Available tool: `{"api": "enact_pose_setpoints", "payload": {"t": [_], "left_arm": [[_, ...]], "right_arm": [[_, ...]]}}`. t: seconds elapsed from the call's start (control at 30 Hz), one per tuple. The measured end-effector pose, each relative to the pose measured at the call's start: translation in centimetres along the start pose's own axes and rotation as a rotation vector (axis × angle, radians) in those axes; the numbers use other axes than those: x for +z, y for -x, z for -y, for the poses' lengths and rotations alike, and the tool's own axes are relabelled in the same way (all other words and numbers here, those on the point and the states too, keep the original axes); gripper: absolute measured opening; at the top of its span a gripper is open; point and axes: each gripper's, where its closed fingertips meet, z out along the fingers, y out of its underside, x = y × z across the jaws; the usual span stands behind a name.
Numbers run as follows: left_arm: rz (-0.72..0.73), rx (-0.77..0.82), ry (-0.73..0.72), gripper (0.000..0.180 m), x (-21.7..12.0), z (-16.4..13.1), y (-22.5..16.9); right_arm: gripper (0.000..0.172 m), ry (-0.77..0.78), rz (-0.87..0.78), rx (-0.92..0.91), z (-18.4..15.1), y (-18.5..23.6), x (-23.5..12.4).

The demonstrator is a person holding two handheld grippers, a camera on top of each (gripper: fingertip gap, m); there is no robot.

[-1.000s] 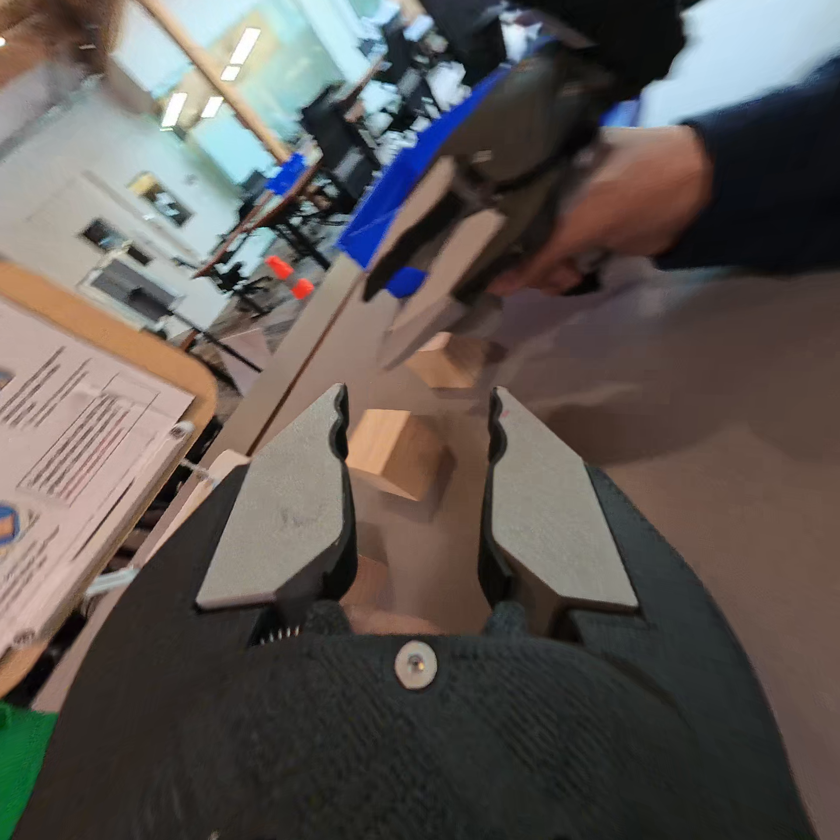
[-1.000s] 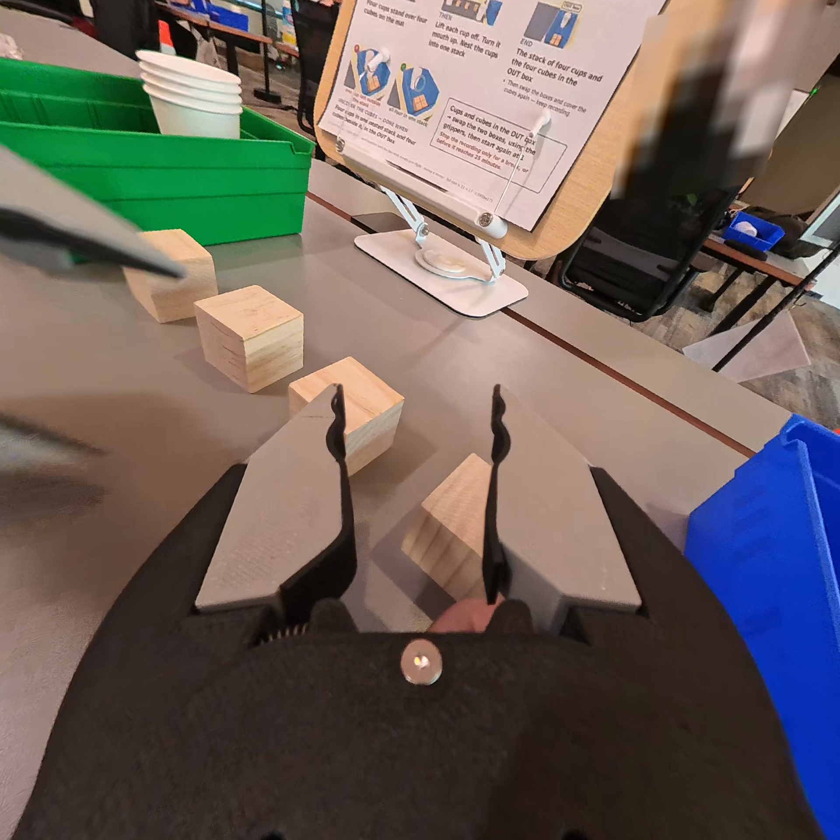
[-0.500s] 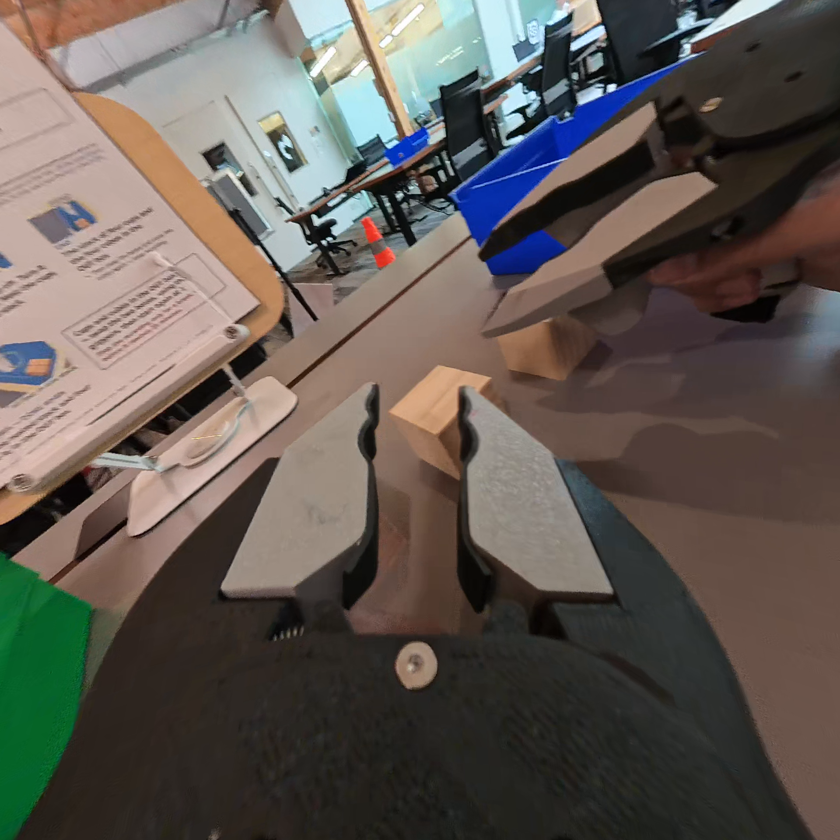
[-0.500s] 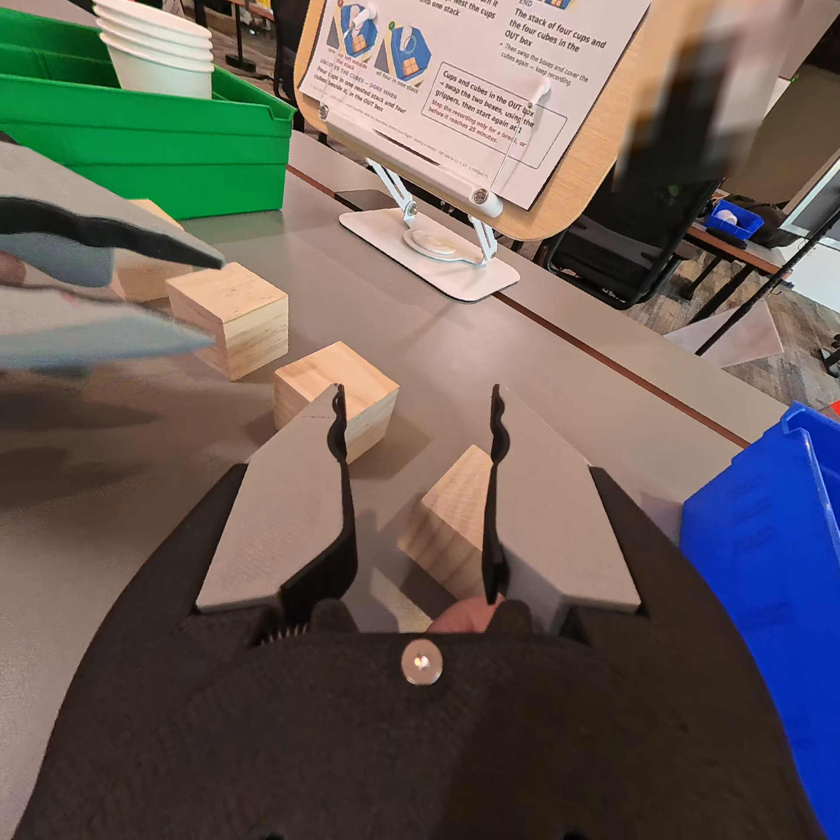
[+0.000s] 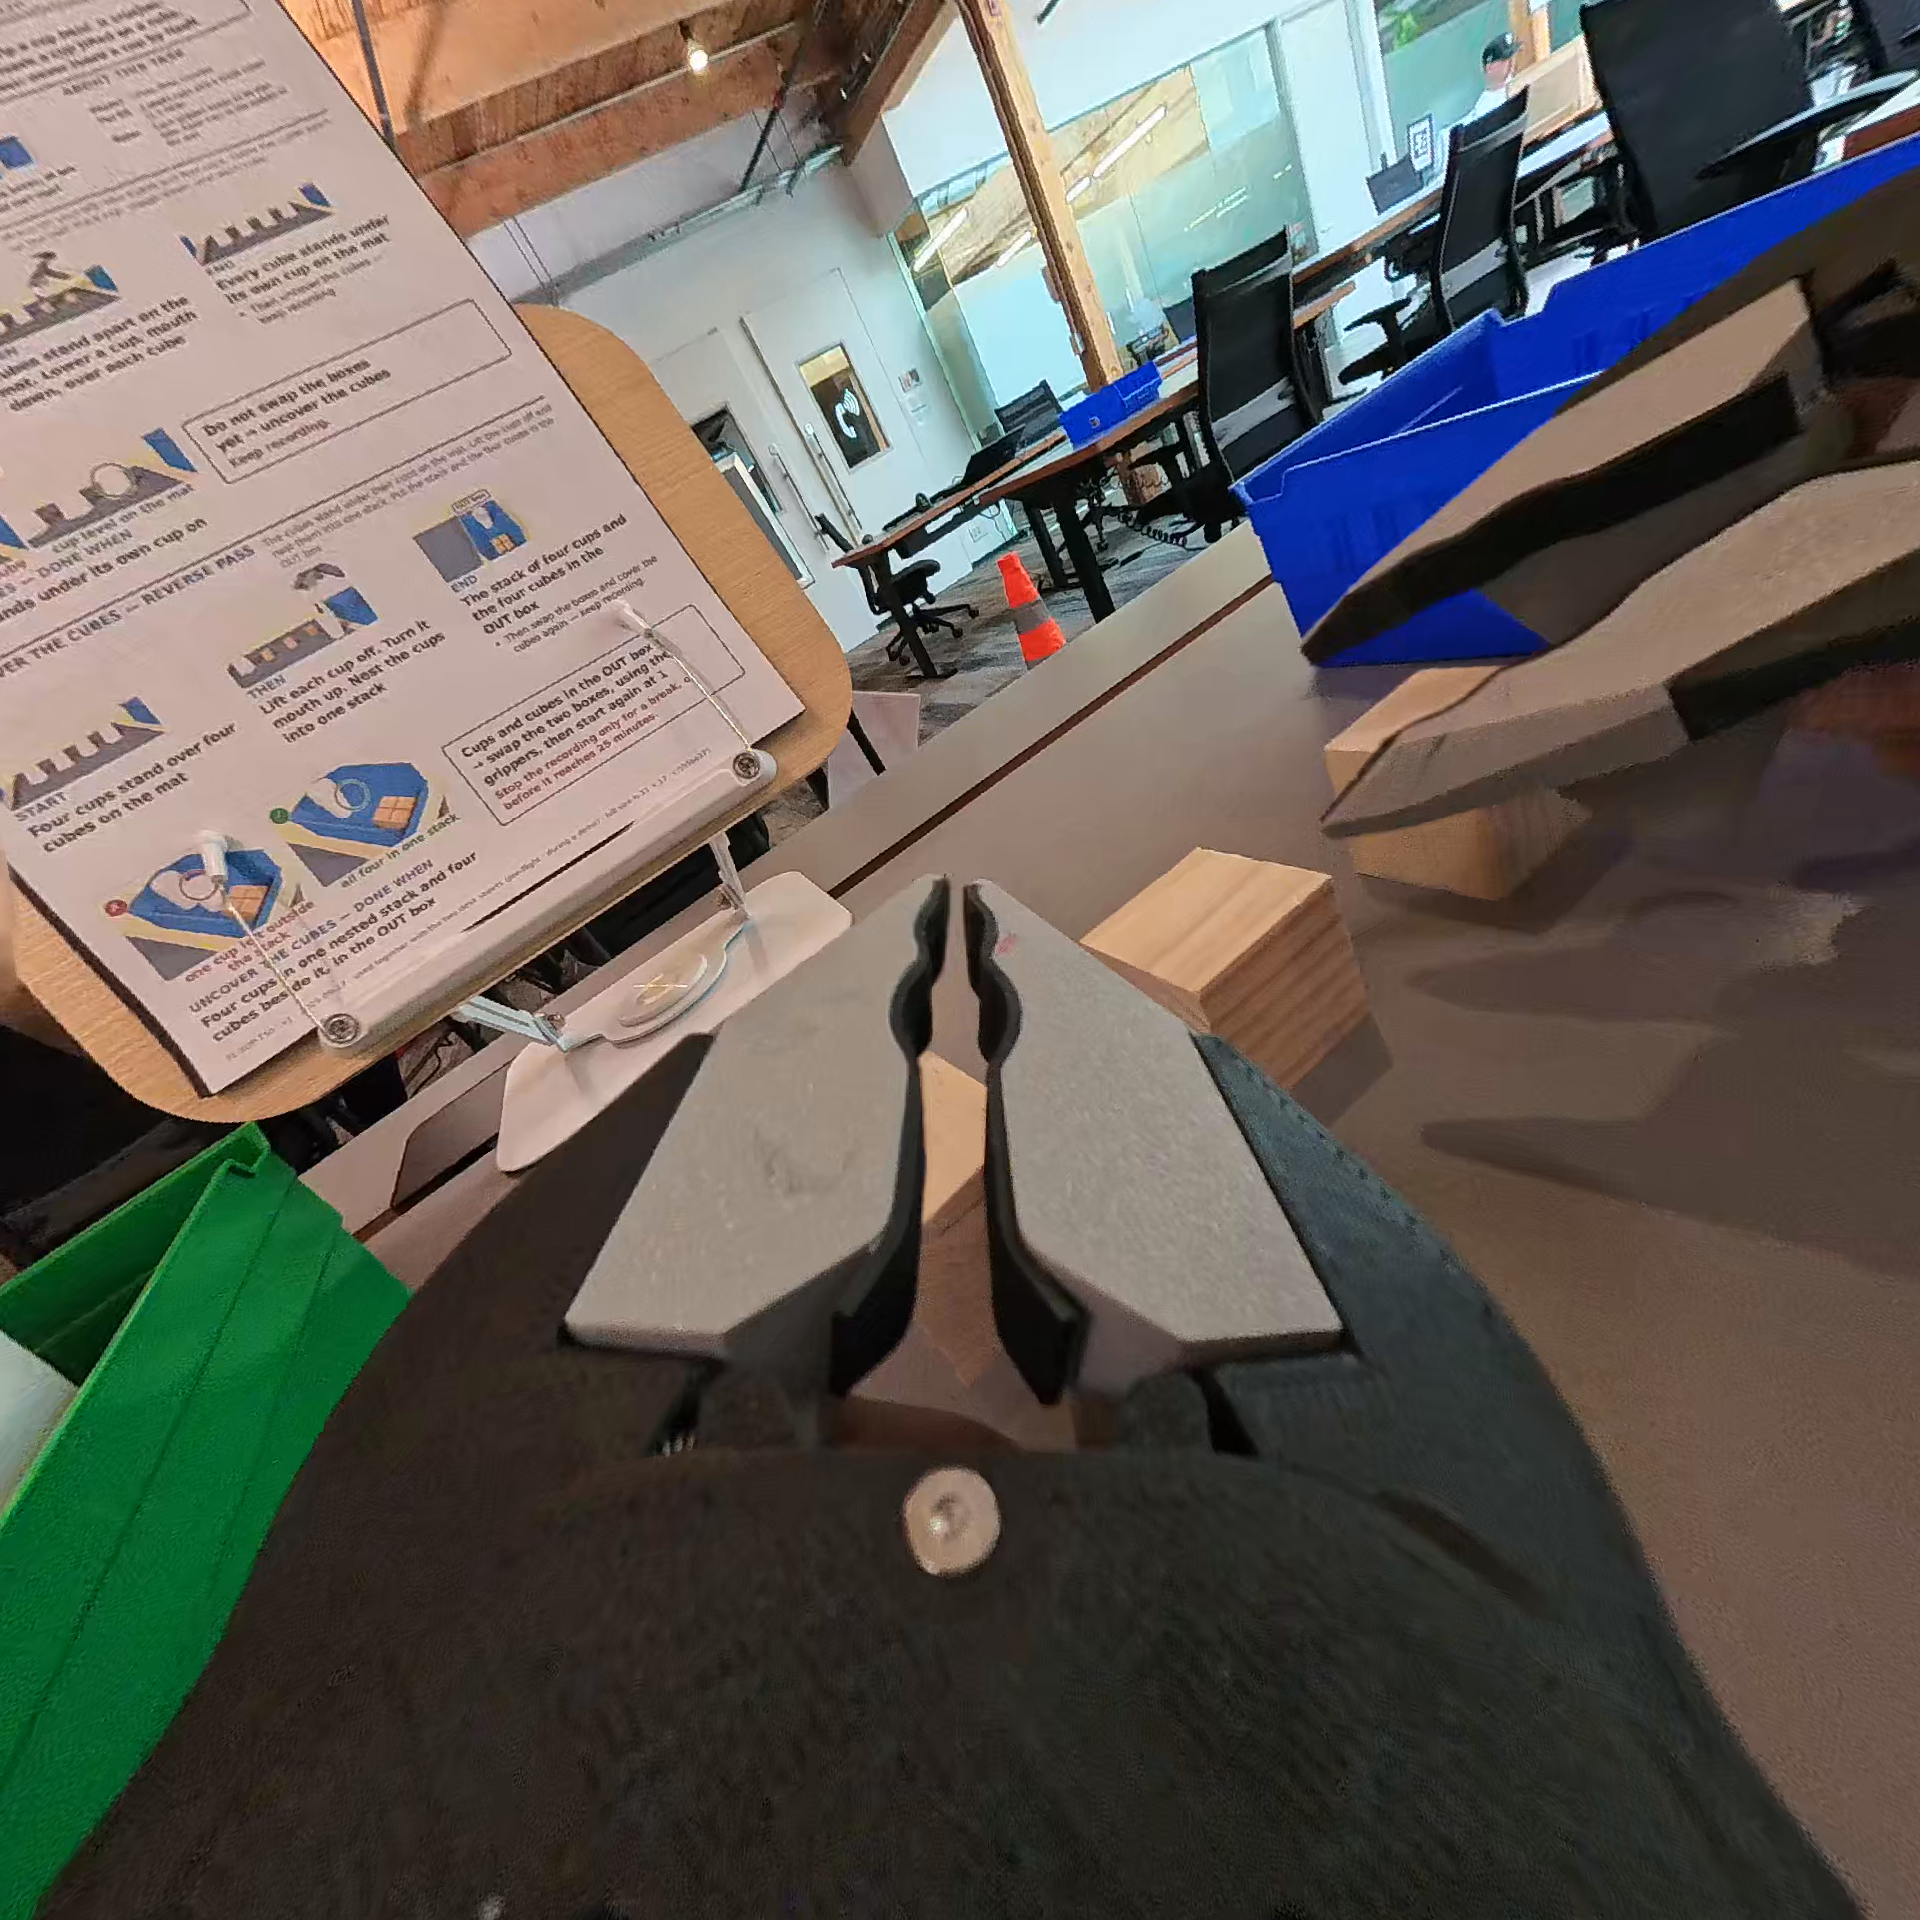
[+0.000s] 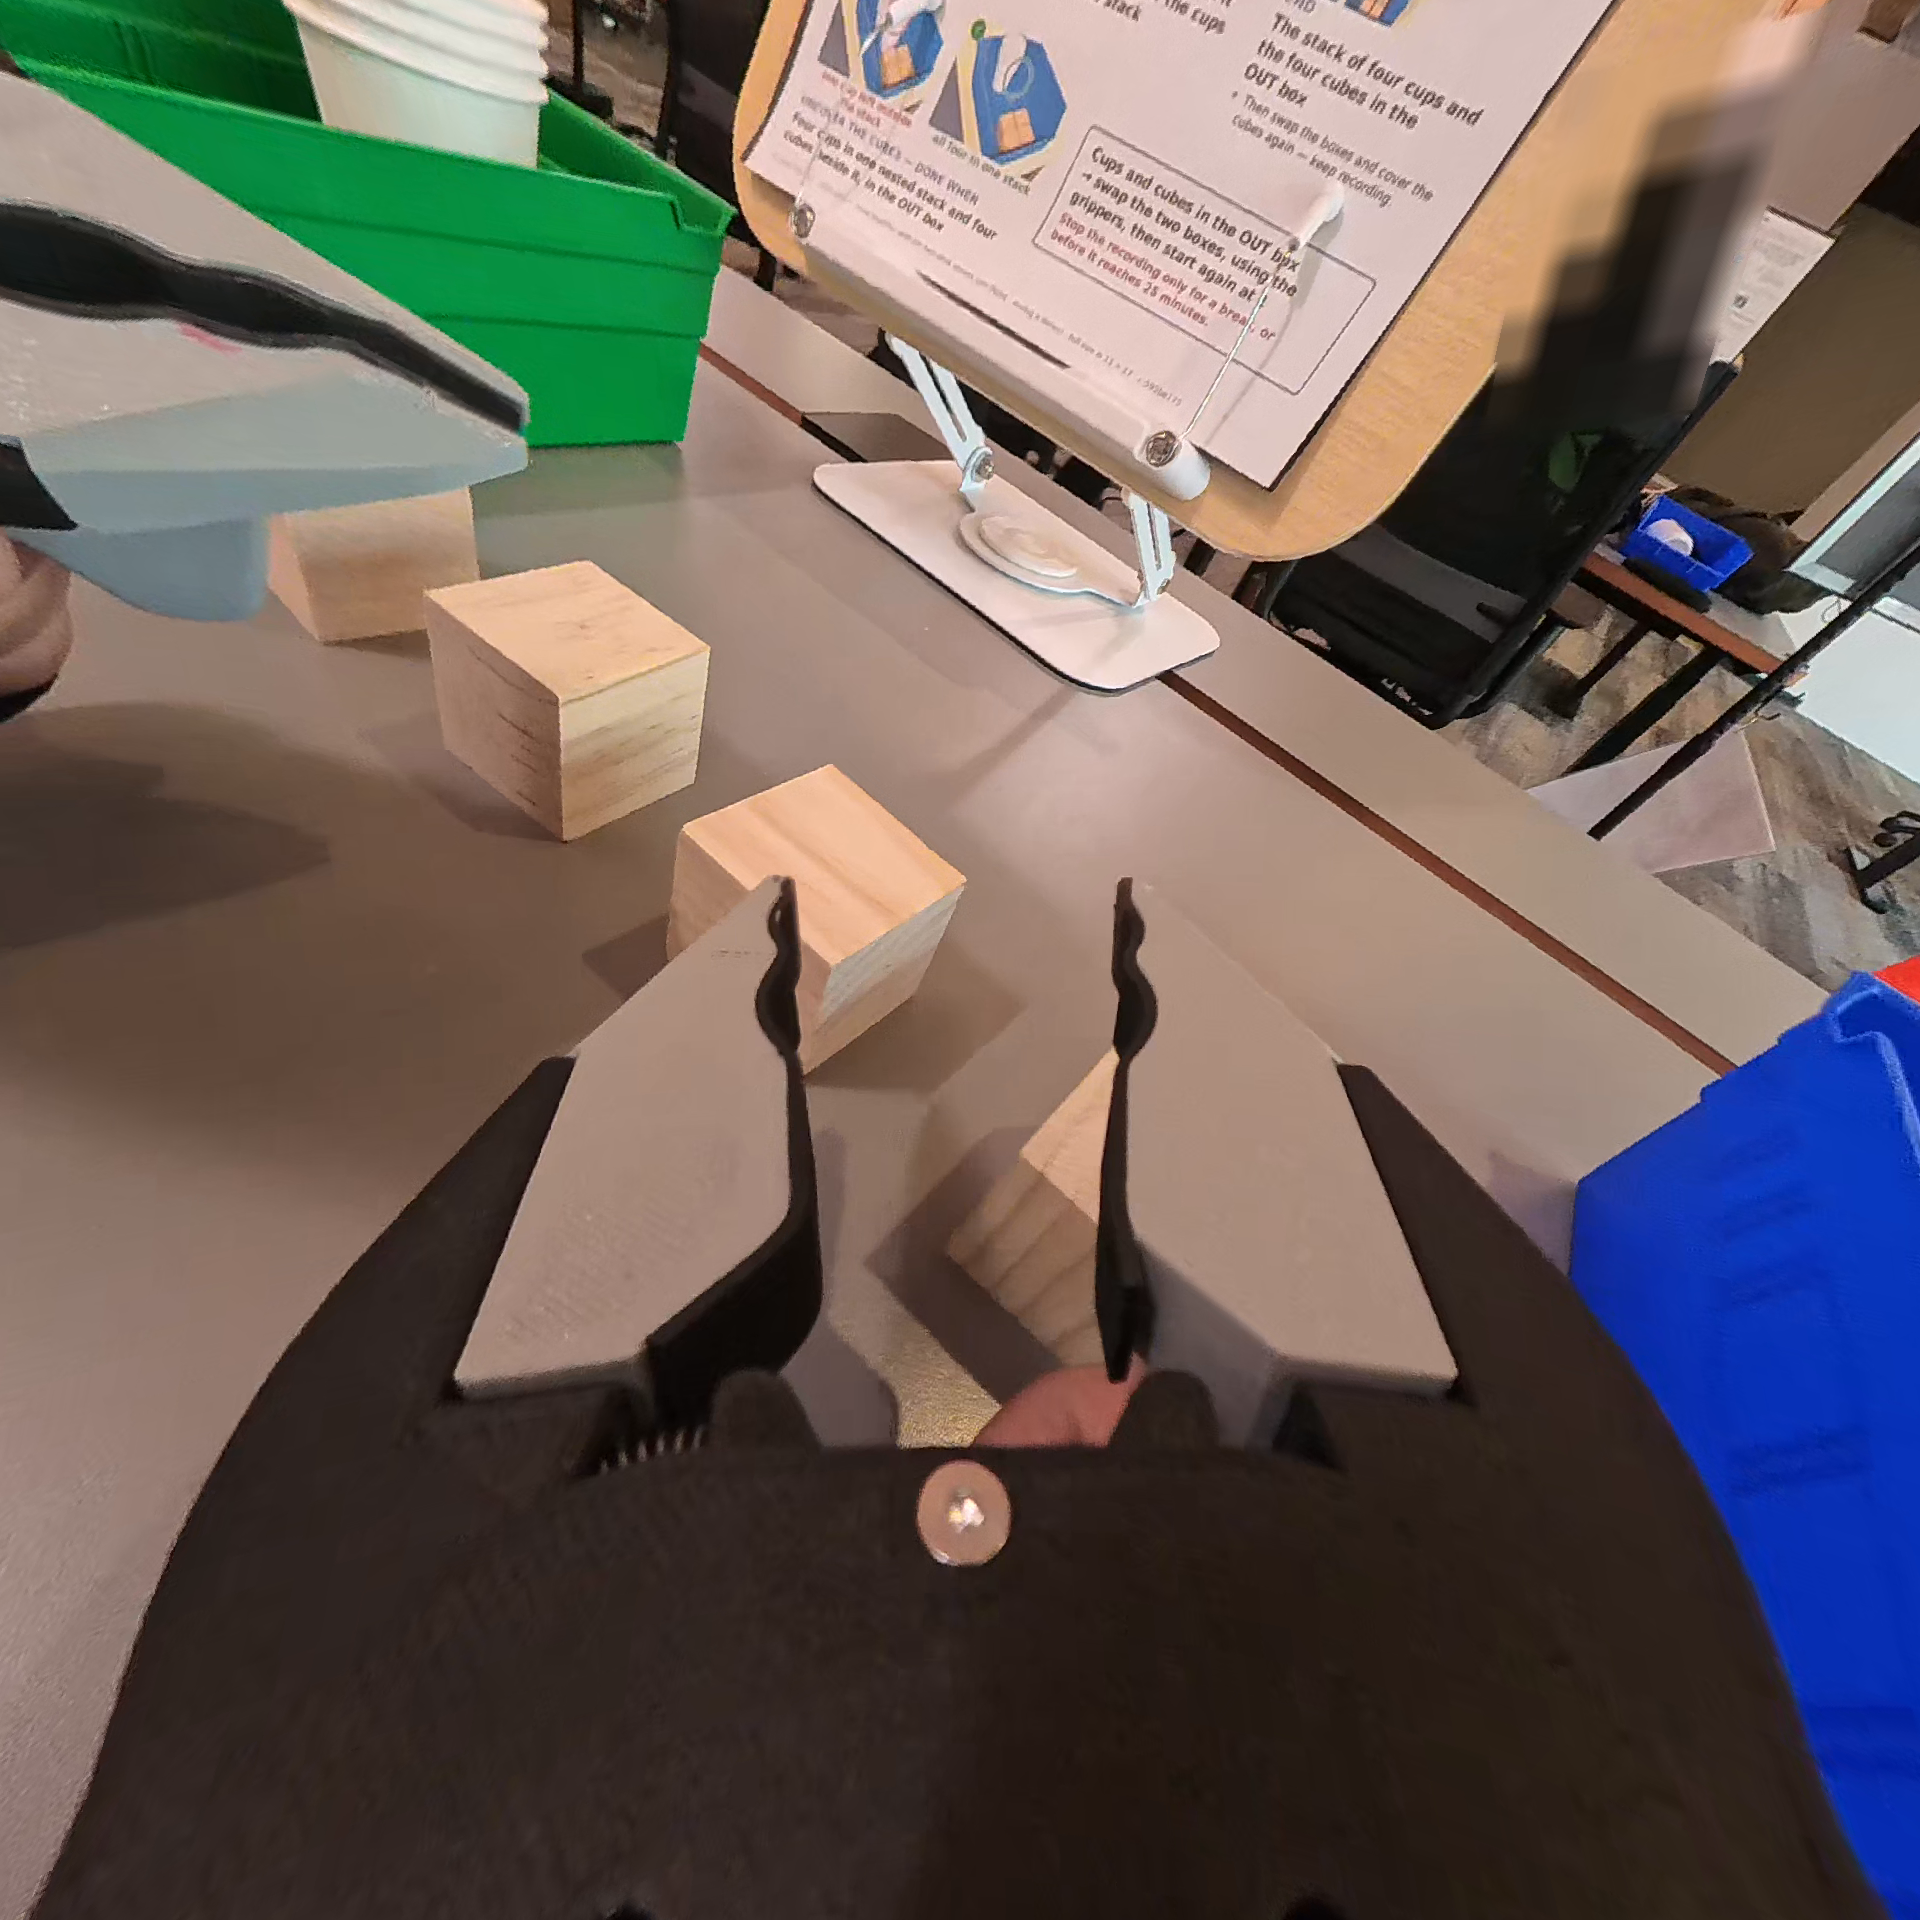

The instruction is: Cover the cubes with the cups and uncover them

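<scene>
Several bare wooden cubes stand in a row on the grey table (image 6: 1195,790). My left gripper (image 5: 956,906) is shut with nothing between its pads and hovers over a cube (image 5: 951,1143), with another cube (image 5: 1236,956) just to its right. It also shows in the right wrist view (image 6: 514,436), above the far cubes (image 6: 566,686). My right gripper (image 6: 951,904) is open. One cube (image 6: 1039,1216) lies low under its right finger and another cube (image 6: 821,883) stands by its left fingertip; neither is gripped. A stack of white cups (image 6: 426,83) stands in the green bin (image 6: 520,260).
An instruction board on a white stand (image 6: 1143,156) stands at the table's far edge. A blue bin (image 6: 1766,1299) sits at the right, also in the left wrist view (image 5: 1455,436). The green bin's corner (image 5: 156,1403) is at my left. Office desks and chairs lie beyond.
My left gripper's jaws closed from wide open with nothing between them, and it swung left toward the board and green bin. My right gripper stayed open and drifted slightly forward.
</scene>
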Motion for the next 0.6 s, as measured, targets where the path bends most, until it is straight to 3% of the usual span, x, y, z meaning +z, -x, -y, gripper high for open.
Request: {"api": "enact_pose_setpoints", "payload": {"t": [0.07,0.2,0.37,0.5,0.6], "left_arm": [[0.039,-0.003,0.0,0.004,-0.4,0.2,0.9],[0.139,-0.194,-0.014,0.0,-2.4,1.3,5.7],[0.229,-0.192,0.145,0.005,-5.3,2.8,16.7],[0.275,-0.236,0.412,0.011,-5.9,-1.2,25.8],[0.242,-0.263,0.583,0.019,-5.7,-4.9,28.9]], "right_arm": [[0.056,-0.006,-0.011,0.011,0.1,-0.4,-0.2],[0.054,-0.017,-0.038,0.024,0.3,-1.2,-0.5],[0.054,-0.015,-0.007,0.038,0.3,-0.7,-0.4],[0.052,-0.01,0.042,0.038,0.5,0.4,-0.2],[0.051,-0.012,0.05,0.022,0.7,0.9,-0.2]]}}
